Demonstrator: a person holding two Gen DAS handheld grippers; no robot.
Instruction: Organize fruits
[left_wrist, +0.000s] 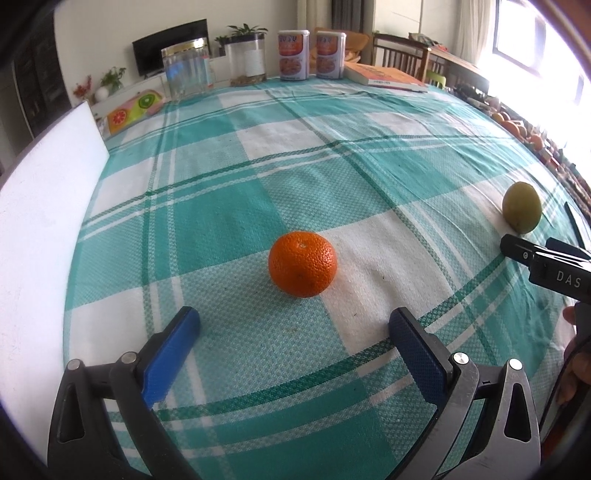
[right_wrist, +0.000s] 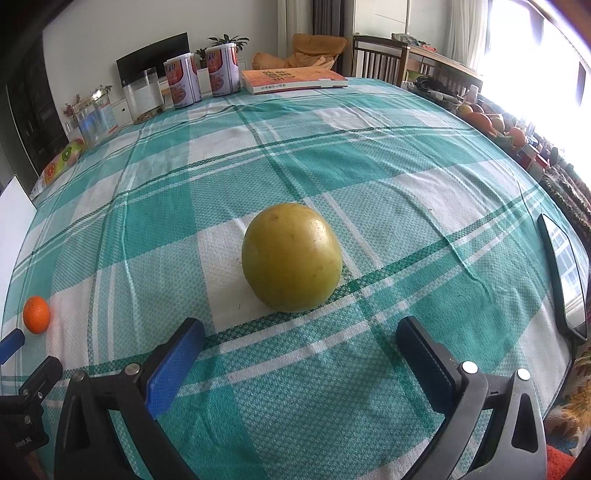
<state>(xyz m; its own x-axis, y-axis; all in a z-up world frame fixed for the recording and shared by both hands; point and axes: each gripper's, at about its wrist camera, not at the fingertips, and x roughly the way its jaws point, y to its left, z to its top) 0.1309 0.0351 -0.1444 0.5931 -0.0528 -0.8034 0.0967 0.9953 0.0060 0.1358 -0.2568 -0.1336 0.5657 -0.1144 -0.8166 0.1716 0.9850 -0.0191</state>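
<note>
You are at the approach step, with nothing picked up yet. Your left gripper (left_wrist: 293, 325) is spread wide and empty, and the orange (left_wrist: 302, 264) sits on the checked tablecloth (left_wrist: 258, 155) just ahead of its blue fingertips (left_wrist: 184, 325), centred between them and not touching either. Your right gripper (right_wrist: 301, 332) is equally wide and empty, lined up on the yellow-green fruit (right_wrist: 291, 257), which lies near its tips but still ahead of them. The two fruits rest well apart, the orange to the left and the yellow-green one to the right.

No bowl or tray for them shows on the cloth, so I cannot tell where they should end up; the far edge holds only jars, cans (left_wrist: 293, 55) and a book (right_wrist: 291, 79), and a white board (left_wrist: 40, 206) lies at the left. For the next move, I judge that you should push each gripper forward until the pads flank the fruit's widest part, then close gently, since round fruit may roll.
</note>
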